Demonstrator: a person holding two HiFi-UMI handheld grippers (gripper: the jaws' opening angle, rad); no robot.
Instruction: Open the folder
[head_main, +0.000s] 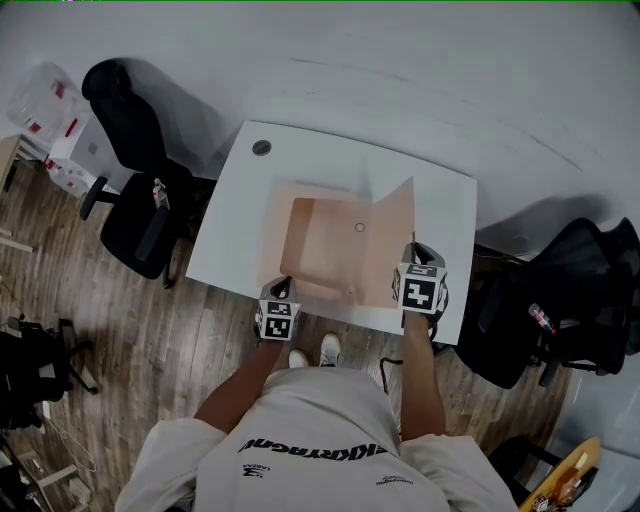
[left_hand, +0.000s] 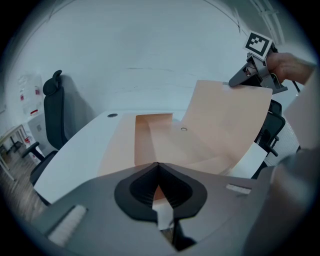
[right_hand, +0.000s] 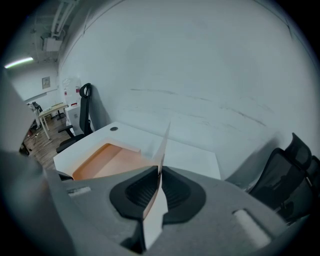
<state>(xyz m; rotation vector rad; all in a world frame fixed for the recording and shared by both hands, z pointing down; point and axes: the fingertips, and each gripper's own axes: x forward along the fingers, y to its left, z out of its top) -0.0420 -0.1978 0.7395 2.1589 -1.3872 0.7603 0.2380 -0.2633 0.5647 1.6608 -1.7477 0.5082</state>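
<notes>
The folder (head_main: 322, 245) lies on the white table (head_main: 240, 195), close to my edge. I judge it approx half open.

My left gripper (head_main: 283, 291) is pinched shut on the near edge of the folder's flat panel. Its own view shows a peach-and-white sliver of card betw. the closed jaws.

My right gripper (head_main: 412, 250) is closed narrow on the cover (head_main: 392, 248), which stands roughly upright. In the right gripper view the cover runs edge-on betw. the pads. It's not yet laid flat to the right.

What could go wrong from here:
- **Slip:** The grip on the cover is thin, right at its rim. If I swing out too fast, the card may slide free and the cover flops back shut.
- **Drag:** If I pull rightward instead of rotating about the fold, the whole folder goes w/ it. The left pinch holds only one spot, so the flat panel could pivot or creep off the near table edge.
- **Crease:** The cover is held at a single point and already looks bowed in the left gripper view. A twist of my wrist could kink it.
- **Space:** There isn't much bare table right of the fold. The cover may overhang there, and my gripper could knock the black chair (head_main: 560, 300) just beyond.
- **Inner panel:** A paler inner panel (head_main: 318, 238) sits inside. I can't tell if it's a pocket or a loose sheet, and if it's loose a jerk may shift it.
</notes>
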